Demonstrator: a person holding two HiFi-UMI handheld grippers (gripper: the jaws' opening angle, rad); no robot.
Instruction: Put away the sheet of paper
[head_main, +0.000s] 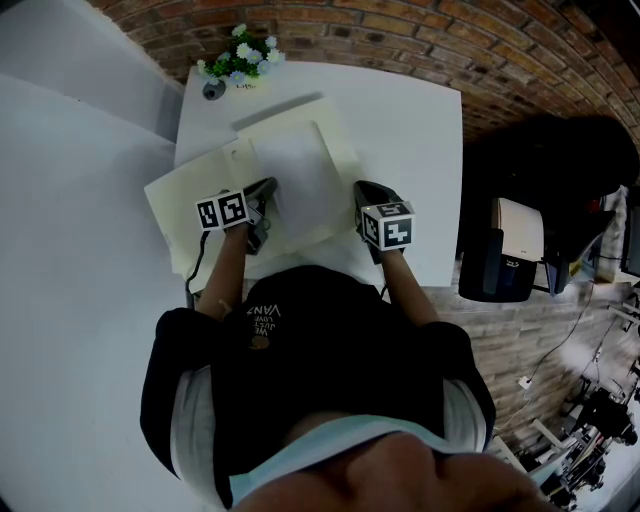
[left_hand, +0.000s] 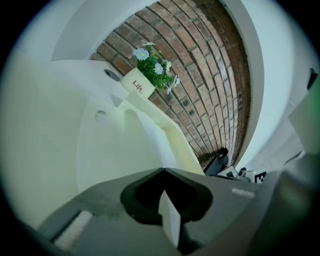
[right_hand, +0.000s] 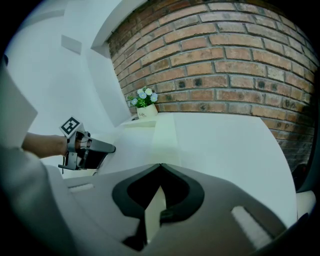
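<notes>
My left tool (left_hand: 163, 170) is pressed together, its two tips meeting in a point. Only a pale sliver shows in the dark hollow behind them, and I cannot tell what that sliver is. My right tool (right_hand: 160, 164) is closed the same way, tips touching and nothing clearly pinched. From above, the left tool's tip sits at the left edge of the sheet of paper (head_main: 300, 175), and the right tool's tip is just beside the right edge of the cream folder (head_main: 185, 205). The sheet lies flat on the right half of that folder. The folder is spread open on the white tabletop (head_main: 410, 130), with its left flap reaching over the tabletop's left edge. At the far corner stand a small pot of white flowers (head_main: 240, 58) and, near it, a small grey round thing (head_main: 212, 90). Behind them is the brick wall (head_main: 400, 35).
</notes>
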